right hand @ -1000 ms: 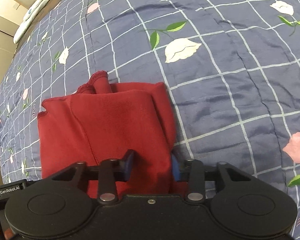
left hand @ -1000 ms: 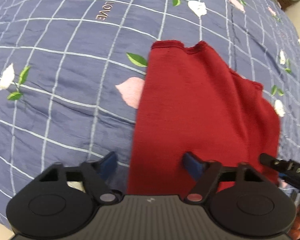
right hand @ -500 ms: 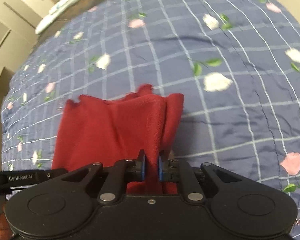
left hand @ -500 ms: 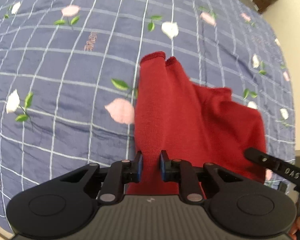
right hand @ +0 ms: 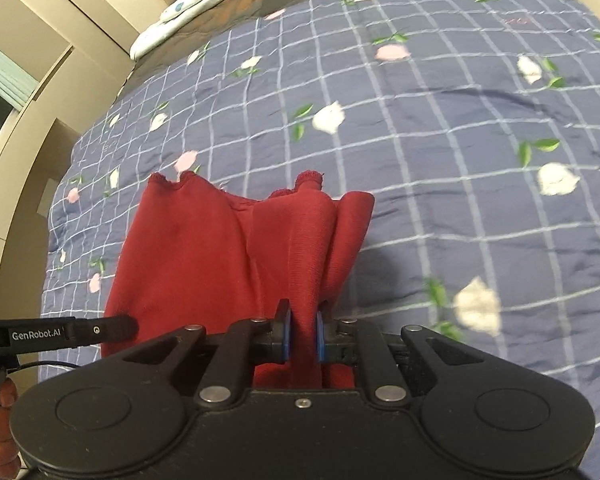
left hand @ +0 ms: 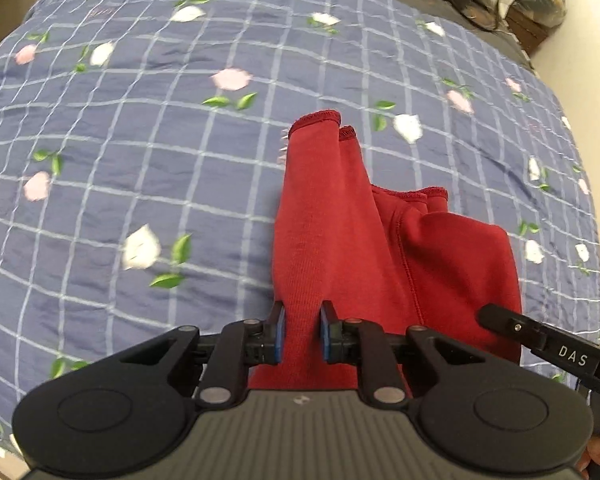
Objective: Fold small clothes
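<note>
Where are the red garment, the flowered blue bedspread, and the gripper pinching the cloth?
red garment (left hand: 340, 240), left wrist view, on its hanging front panel.
bedspread (left hand: 140, 140), left wrist view, on bare checked fabric.
left gripper (left hand: 302, 332), left wrist view, midway between its blue fingertips.

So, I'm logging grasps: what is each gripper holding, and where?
Both hold the red garment: the left gripper pinches its near left edge, the right gripper a bunched fold at its near right edge.

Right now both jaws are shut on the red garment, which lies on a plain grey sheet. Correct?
Not quite. Both hold the red garment, but the bedspread is blue, checked with white lines and printed with flowers, not plain grey. The left wrist view shows it.
</note>
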`<state>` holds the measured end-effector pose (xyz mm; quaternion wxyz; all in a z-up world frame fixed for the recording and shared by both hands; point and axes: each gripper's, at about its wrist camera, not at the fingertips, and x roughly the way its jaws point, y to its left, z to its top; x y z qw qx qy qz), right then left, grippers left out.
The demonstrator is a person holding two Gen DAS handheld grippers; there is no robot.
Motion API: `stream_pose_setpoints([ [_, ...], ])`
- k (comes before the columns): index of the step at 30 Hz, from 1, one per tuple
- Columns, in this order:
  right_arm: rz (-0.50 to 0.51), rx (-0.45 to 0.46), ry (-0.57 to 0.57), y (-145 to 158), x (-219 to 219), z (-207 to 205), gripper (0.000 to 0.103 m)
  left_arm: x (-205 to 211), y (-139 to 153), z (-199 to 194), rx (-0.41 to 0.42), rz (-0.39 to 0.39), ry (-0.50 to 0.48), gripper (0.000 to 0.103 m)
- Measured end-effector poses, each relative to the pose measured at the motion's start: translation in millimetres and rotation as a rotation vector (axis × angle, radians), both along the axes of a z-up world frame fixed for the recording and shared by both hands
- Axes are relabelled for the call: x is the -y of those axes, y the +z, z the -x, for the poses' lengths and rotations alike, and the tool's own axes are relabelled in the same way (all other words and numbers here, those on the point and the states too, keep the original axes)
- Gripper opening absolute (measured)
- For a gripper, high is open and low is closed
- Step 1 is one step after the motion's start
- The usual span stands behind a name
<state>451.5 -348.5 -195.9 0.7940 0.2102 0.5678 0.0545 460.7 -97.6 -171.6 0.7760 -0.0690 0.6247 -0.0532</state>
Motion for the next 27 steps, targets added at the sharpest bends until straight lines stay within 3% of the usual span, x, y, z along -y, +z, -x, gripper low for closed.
stream_pose_setpoints([
  [7,0.031,-0.099,-0.050,-28,-37,19,0.013,-31,-34,10,-0.084,-0.011,-0.024,0.018],
  [15,0.117,-0.163,-0.105,-45,-33,32,0.015,-26,-49,13,-0.111,-0.048,-0.097,0.022],
  [20,0.182,-0.174,-0.060,-52,-38,32,0.020,-22,-55,11,-0.123,-0.079,-0.115,0.026],
  [23,0.221,-0.183,-0.028,-56,-41,35,0.026,-20,-58,15,-0.126,-0.105,-0.118,0.031],
  [27,0.265,-0.184,0.017,-61,-43,46,0.038,-22,-57,25,-0.128,-0.113,-0.107,0.046],
])
